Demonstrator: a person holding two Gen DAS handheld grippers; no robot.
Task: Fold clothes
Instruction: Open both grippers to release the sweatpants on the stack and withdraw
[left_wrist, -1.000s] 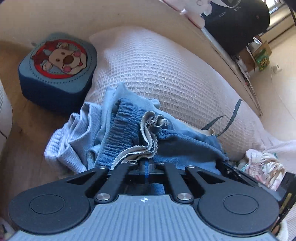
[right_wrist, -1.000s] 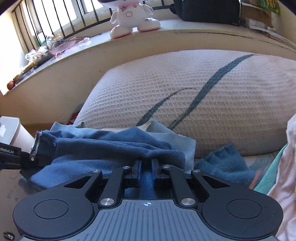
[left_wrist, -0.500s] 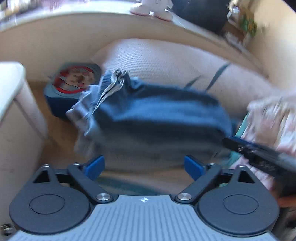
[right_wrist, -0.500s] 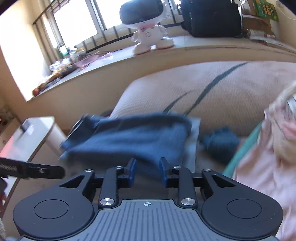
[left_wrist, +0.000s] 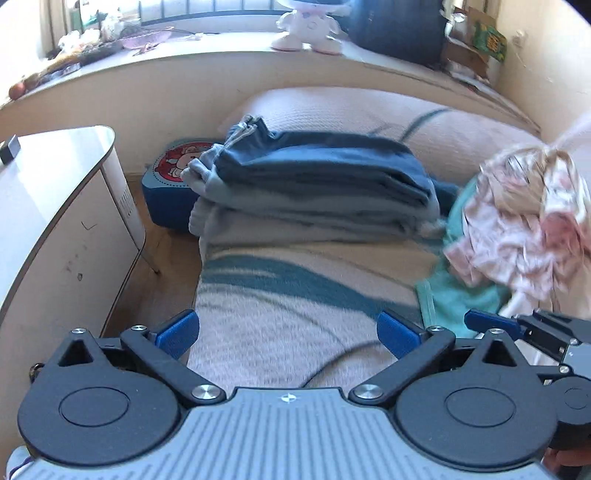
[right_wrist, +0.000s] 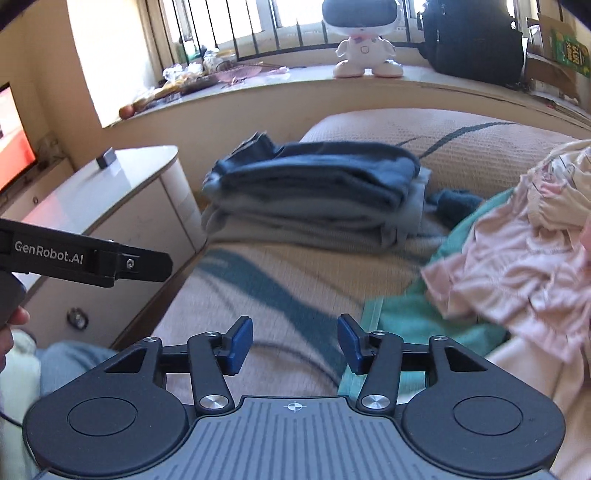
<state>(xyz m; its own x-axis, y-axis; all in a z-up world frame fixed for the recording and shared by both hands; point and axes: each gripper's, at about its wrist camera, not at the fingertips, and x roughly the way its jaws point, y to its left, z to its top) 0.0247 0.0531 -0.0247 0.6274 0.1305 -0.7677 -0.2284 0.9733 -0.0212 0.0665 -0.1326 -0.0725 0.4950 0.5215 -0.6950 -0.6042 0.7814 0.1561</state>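
- Ahead of your left gripper (left_wrist: 288, 332), in the left wrist view, the folded stack of blue clothes (left_wrist: 314, 184) lies well beyond the fingertips, resting on the striped bedspread (left_wrist: 280, 317) against the pillow (left_wrist: 369, 110).
- Your left fingers (left_wrist: 177, 330) are spread wide with nothing between them, only bedspread beneath.
- Off past the right finger, a heap of pink floral clothes (left_wrist: 517, 221) sits on a teal garment (left_wrist: 454, 295); your right gripper (left_wrist: 517, 325) shows just beside that finger, at the frame's right edge.
- To the left of the left finger stands a white bedside cabinet (left_wrist: 55, 206), with a blue bear cushion (left_wrist: 173, 184) on the floor behind it.
- From the right wrist view, your right gripper (right_wrist: 295, 343) has its fingers (right_wrist: 240, 343) parted and empty, over the bedspread (right_wrist: 258, 295).
- Straight ahead and well apart lies the blue stack (right_wrist: 314, 192); the pink heap (right_wrist: 517, 258) and teal garment (right_wrist: 406, 314) lie right of the right finger, the teal edge reaching under it.
- Your left gripper (right_wrist: 110, 262) juts in left of the fingers.
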